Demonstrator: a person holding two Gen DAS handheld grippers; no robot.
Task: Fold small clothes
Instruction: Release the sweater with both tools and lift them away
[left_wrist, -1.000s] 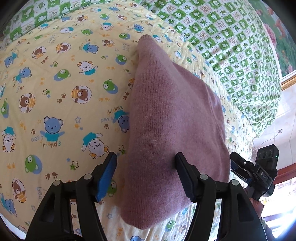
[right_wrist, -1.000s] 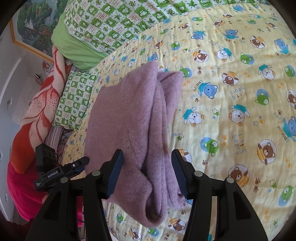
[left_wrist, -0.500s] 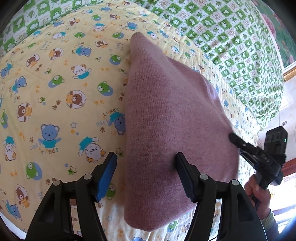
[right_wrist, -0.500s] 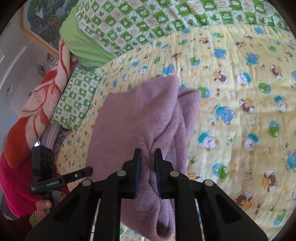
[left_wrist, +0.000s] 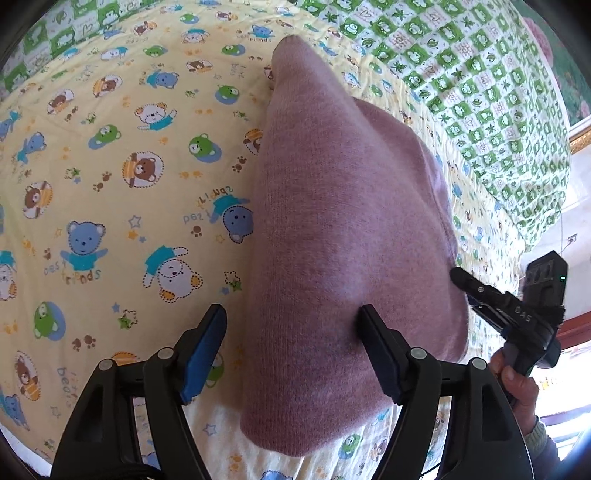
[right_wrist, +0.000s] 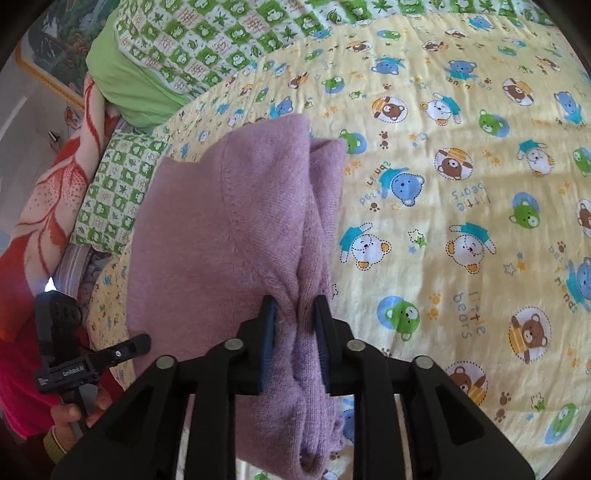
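My right tool (right_wrist: 293, 332), jaws just eased and narrow around a bunched ridge of the sweater (right_wrist: 236, 236) on the bed (right_wrist: 461, 229), should smooth it flat while my left tool (left_wrist: 291, 350) stays wide, astride the sweater's edge.

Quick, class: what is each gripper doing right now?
Left gripper: open, straddling the edge of the pink sweater.
Right gripper: pinching a sweater fold, jaws just eased.

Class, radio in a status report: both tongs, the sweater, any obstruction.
Left tongs open over folded mauve sweater. Right tongs just reopening, thick fold still between them. Nothing in the way on the bear-print sheet.
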